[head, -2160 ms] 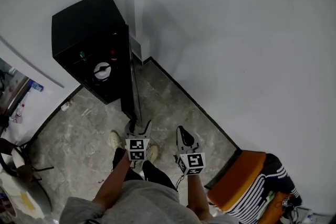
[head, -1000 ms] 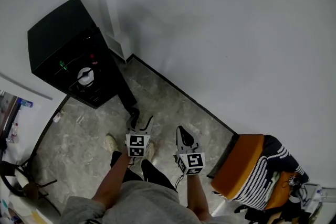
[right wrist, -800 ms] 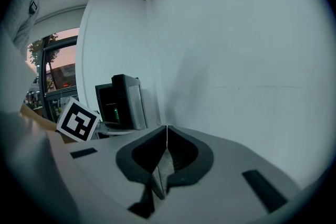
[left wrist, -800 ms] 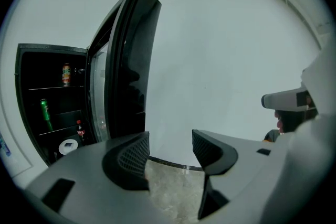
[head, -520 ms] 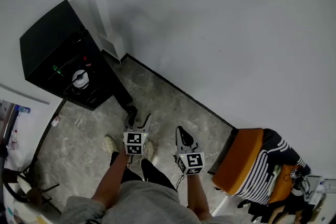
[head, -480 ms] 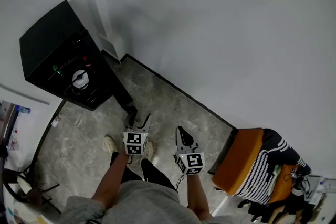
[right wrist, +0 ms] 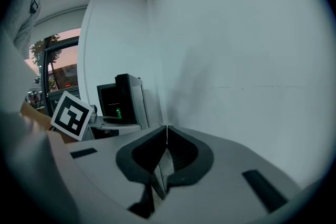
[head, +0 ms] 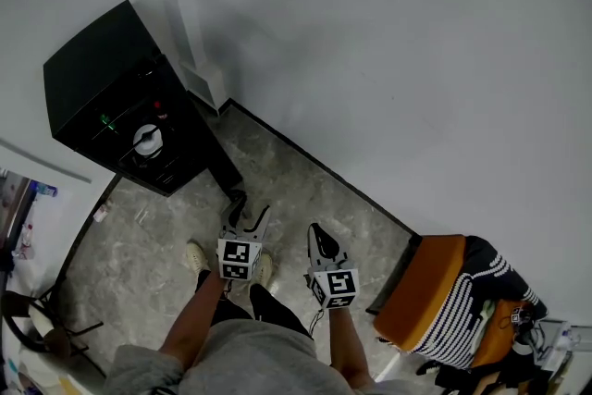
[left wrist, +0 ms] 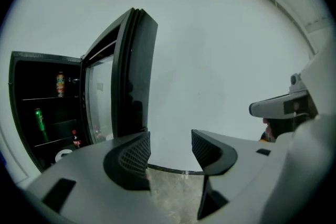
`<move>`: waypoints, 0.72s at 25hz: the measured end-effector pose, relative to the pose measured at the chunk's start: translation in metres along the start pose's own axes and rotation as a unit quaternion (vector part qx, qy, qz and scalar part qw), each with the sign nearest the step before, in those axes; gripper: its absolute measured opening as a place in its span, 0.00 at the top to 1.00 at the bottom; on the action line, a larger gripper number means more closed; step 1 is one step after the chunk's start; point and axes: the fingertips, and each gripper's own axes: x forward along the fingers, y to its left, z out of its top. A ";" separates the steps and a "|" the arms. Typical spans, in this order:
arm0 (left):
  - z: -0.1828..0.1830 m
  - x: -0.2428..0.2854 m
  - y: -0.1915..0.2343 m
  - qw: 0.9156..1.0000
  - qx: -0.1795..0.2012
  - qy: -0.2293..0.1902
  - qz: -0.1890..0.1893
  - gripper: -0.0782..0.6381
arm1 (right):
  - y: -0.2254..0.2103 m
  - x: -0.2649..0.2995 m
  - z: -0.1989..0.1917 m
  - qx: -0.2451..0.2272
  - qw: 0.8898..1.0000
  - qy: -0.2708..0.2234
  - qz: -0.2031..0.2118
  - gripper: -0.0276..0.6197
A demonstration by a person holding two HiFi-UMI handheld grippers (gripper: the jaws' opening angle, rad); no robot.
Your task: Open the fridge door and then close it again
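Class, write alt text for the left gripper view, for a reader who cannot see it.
A black fridge stands open against a white wall, its door swung wide and a few drinks inside. In the foreground the left gripper has its jaws apart with nothing between them.

Grey short-sleeved shirt [head: 231,364], black trousers [head: 276,308], pale shoes [head: 197,256]
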 end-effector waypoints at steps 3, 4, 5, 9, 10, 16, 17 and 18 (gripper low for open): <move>0.011 -0.009 -0.001 1.000 -0.001 -0.009 -0.006 0.59 | 0.006 0.004 0.006 -0.003 1.000 -0.006 0.010 0.92; 0.014 -0.012 0.000 1.000 0.001 -0.013 -0.006 0.60 | 0.010 0.006 0.008 -0.004 1.000 -0.008 0.014 0.92; 0.016 -0.016 0.000 1.000 0.004 -0.016 -0.005 0.61 | 0.014 0.009 0.010 -0.006 1.000 -0.009 0.019 0.92; 0.031 -0.032 0.001 1.000 0.004 -0.025 -0.007 0.63 | 0.029 0.016 0.018 -0.009 0.999 -0.018 0.037 0.92; 0.033 -0.036 0.003 1.000 0.005 -0.026 -0.004 0.64 | 0.032 0.018 0.020 -0.009 0.999 -0.020 0.042 0.92; 0.044 -0.070 0.028 0.999 0.010 -0.044 0.031 0.74 | 0.056 0.027 0.039 -0.016 0.996 -0.039 0.074 0.92; 0.045 -0.078 0.034 0.998 0.011 -0.046 0.039 0.75 | 0.060 0.029 0.043 -0.018 0.996 -0.043 0.080 0.92; 0.047 -0.085 0.039 0.998 0.010 -0.048 0.049 0.76 | 0.065 0.031 0.048 -0.019 0.995 -0.047 0.087 0.92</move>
